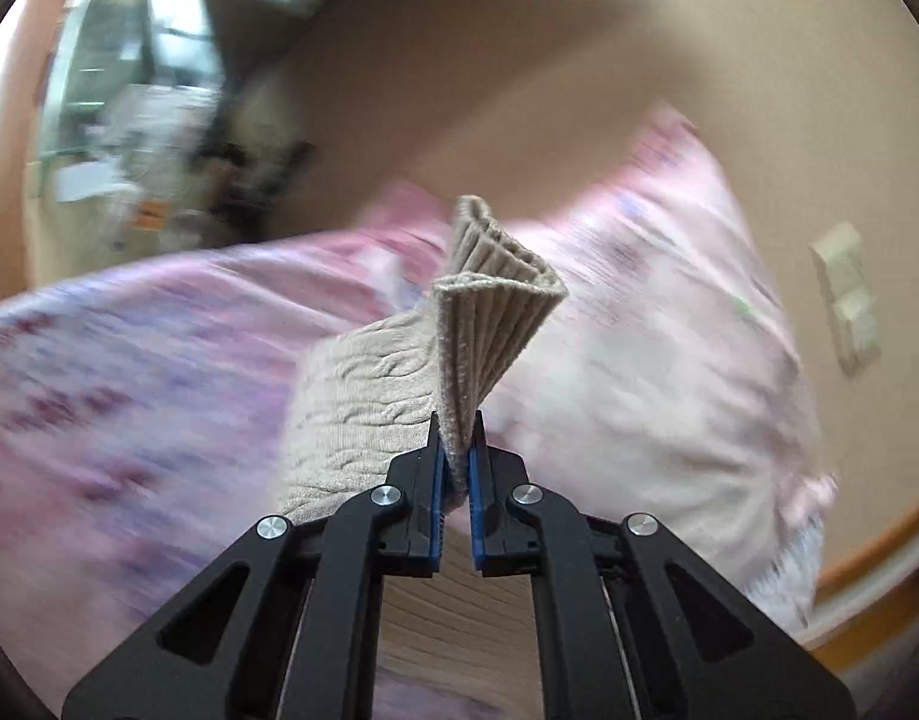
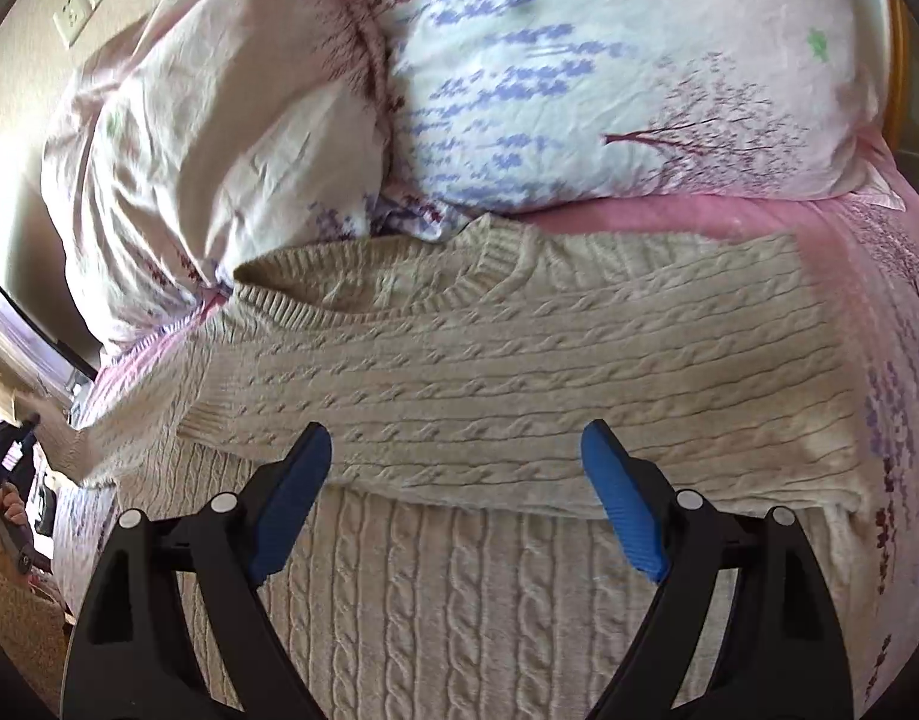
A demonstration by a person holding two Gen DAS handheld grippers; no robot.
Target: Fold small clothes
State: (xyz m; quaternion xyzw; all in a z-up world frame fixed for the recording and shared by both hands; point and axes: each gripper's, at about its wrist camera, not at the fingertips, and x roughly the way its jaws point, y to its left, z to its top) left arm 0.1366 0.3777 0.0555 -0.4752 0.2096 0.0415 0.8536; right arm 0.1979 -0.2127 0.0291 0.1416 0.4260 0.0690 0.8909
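Clamped tight in the left gripper (image 1: 456,468) the ribbed cuff (image 1: 489,300) of the beige sweater (image 2: 519,354), raised toward 12 o'clock probably for folding that sleeve across the body spread on the pink bed (image 2: 879,252); splayed wide and empty above the knit the right gripper (image 2: 459,474).

Pillows (image 2: 519,90) crowd the far edge of the sweater (image 2: 519,360), touching its collar. Bare bed (image 2: 897,330) lies open right of the sweater. The wall (image 2: 15,120) closes the left.

Sweater (image 2: 519,360): beige cable-knit; lying flat just below the pillows (image 2: 579,90), one sleeve folded across the body; ribbed cuff (image 1: 489,300) lifted, pinched.
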